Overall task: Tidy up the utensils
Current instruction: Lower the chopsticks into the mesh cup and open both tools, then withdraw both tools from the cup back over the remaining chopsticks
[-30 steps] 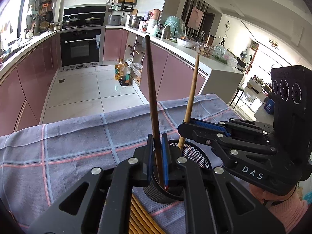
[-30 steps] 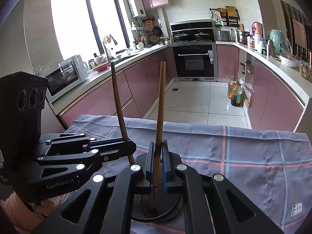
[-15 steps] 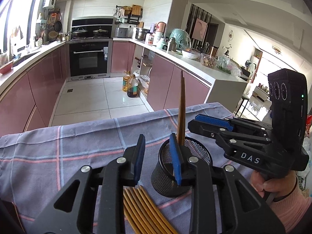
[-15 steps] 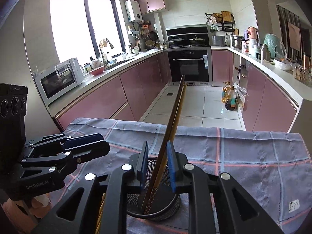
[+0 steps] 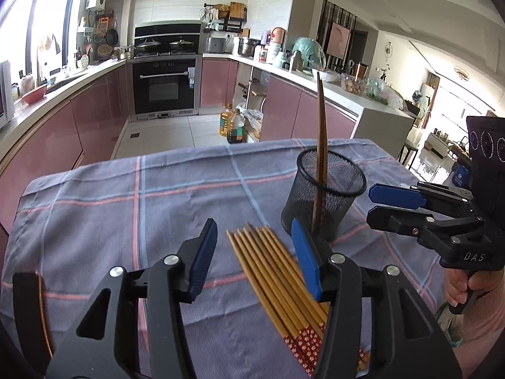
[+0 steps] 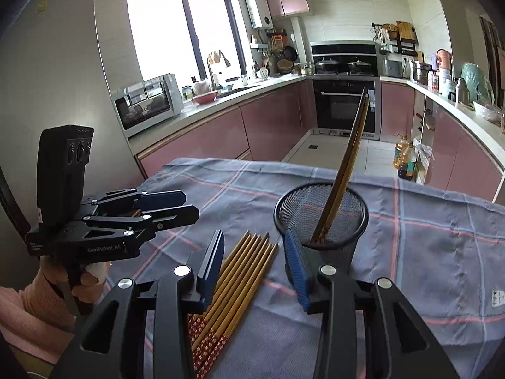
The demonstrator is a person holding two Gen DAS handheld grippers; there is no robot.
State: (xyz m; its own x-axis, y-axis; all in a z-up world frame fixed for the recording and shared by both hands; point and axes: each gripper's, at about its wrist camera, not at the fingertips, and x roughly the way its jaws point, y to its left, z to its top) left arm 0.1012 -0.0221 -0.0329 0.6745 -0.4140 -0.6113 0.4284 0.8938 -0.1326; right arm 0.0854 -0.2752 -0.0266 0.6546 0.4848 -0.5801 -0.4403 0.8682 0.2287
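Observation:
A black mesh cup (image 5: pixel 303 195) stands on the checked cloth with two brown chopsticks (image 5: pixel 321 132) leaning in it. Several yellow chopsticks (image 5: pixel 277 278) with red patterned ends lie side by side on the cloth in front of the cup. My left gripper (image 5: pixel 252 237) hovers over their tips, jaws opening, with nothing pressed between the pads. From the right wrist view, the cup (image 6: pixel 347 218), its chopsticks (image 6: pixel 350 158) and the lying bundle (image 6: pixel 240 271) show again. My right gripper (image 6: pixel 254 252) is also opening above the bundle and grips nothing. Each gripper appears in the other's view: the right gripper (image 5: pixel 394 205), the left gripper (image 6: pixel 176 203).
The blue-grey checked cloth (image 5: pixel 126 205) covers the table, whose far edge drops to the kitchen floor. Pink cabinets and an oven (image 5: pixel 164 88) stand beyond. A hand in a pink sleeve (image 6: pixel 38 303) holds the left gripper. A white tag (image 6: pixel 497 297) sits on the cloth at right.
Both grippers were shut on a chopstick over the cup. They let go, the chopsticks now lean in the cup, and both grippers drew back over the lying bundle with jaws widening.

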